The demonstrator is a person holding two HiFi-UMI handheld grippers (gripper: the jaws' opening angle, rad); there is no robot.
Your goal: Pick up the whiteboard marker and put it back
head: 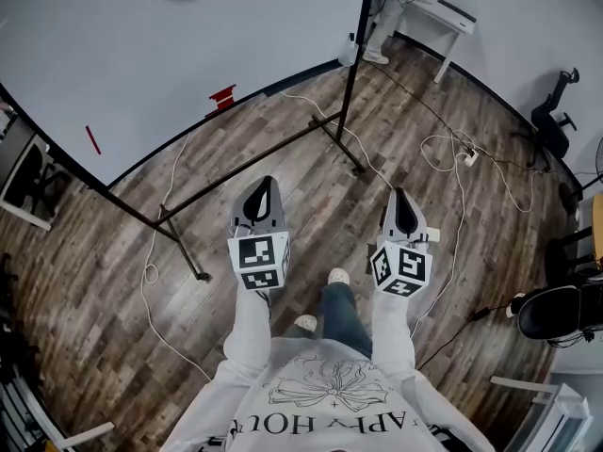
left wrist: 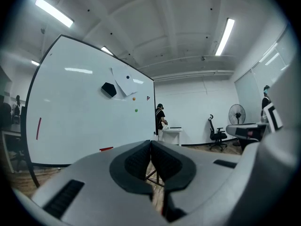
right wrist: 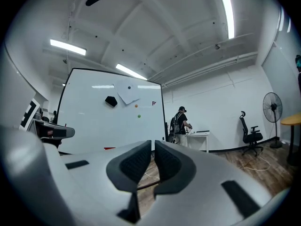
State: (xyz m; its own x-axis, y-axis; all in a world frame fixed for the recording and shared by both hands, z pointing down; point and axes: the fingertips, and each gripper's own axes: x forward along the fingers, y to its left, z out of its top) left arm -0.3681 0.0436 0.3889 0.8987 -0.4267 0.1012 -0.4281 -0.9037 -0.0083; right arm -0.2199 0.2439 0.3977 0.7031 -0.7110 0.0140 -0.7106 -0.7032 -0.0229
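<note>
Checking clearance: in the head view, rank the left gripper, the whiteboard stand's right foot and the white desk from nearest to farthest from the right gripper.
1. left gripper, alongside at left.
2. whiteboard stand's right foot, on the floor ahead.
3. white desk, far by the wall.

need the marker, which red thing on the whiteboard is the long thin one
The thin red stick standing upright near the large white whiteboard's left edge; the other, a short red piece, lies level lower down.

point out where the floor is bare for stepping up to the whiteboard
Bare floor: the patch between the stand's crossbar and the left gripper and right gripper. Crowded: a white cable loops by the stand's nearer foot; more cables sprawl at right.
</note>
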